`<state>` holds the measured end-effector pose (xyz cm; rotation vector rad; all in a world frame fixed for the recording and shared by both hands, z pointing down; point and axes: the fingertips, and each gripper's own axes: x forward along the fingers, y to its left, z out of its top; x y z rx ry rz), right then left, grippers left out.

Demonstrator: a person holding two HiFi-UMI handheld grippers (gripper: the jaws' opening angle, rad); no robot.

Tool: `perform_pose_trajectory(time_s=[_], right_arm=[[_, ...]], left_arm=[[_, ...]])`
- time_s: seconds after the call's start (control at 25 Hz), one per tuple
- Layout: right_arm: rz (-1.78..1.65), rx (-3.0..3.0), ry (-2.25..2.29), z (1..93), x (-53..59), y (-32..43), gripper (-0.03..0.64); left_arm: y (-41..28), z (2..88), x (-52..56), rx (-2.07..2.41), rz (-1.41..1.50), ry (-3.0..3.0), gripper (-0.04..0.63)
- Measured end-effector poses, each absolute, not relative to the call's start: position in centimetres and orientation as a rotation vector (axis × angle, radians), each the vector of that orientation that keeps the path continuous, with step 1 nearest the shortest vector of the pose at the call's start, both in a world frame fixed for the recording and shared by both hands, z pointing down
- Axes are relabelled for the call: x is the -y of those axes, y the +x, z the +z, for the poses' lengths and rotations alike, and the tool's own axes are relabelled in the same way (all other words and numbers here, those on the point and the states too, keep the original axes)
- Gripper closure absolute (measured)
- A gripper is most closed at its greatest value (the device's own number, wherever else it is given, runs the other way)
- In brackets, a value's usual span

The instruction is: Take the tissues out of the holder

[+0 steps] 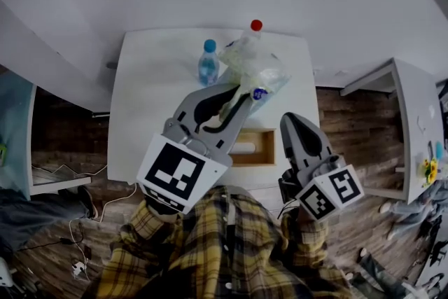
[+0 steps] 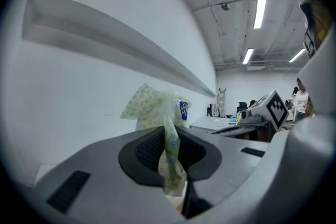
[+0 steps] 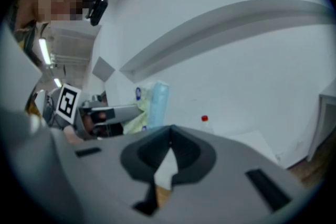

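Note:
My left gripper (image 1: 238,91) is shut on the loose wrapper of a tissue pack (image 1: 255,70), a plastic pack with a yellow-green print and a blue label. It holds the pack lifted above the table. In the left gripper view the wrapper (image 2: 168,149) is pinched between the jaws and the pack (image 2: 157,107) stands above them. The wooden holder (image 1: 260,149) sits below, near the table's front edge. My right gripper (image 1: 292,121) hovers just right of the holder, its jaws (image 3: 170,136) shut on nothing. The lifted pack (image 3: 152,105) also shows in the right gripper view.
On the white table (image 1: 150,94) a blue-capped water bottle (image 1: 208,63) stands left of the pack and a red-capped bottle (image 1: 256,25) stands behind it. A grey side table (image 1: 413,115) is to the right. Cables lie on the floor at the left.

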<state>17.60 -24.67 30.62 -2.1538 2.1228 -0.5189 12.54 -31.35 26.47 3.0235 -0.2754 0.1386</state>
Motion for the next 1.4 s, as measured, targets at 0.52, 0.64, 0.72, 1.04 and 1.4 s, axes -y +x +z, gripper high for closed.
perform_pose_trajectory(time_s=[0.52, 0.64, 0.72, 1.04, 1.4], right_arm=[[-0.491, -2.169, -2.155, 30.2, 25.9, 16.8, 0.606], [-0.494, -2.167, -2.16, 30.3, 25.9, 17.0, 0.606], [-0.494, -2.163, -2.163, 30.5, 26.1, 17.2, 0.606], [-0.499, -2.15, -2.164, 30.5, 26.3, 17.3, 0.606], [-0.515, -2.16, -2.158, 30.7, 26.4, 17.1, 0.606]], left_arm=[[12.7, 26.9, 31.3, 0.219, 0.153, 3.012, 0.532], [12.9, 27.3, 31.3, 0.213, 0.168, 3.007, 0.532], [13.1, 27.6, 31.4, 0.208, 0.18, 3.006, 0.532], [13.3, 28.2, 31.5, 0.193, 0.212, 3.005, 0.532], [13.4, 28.6, 31.5, 0.184, 0.234, 2.995, 0.532]])
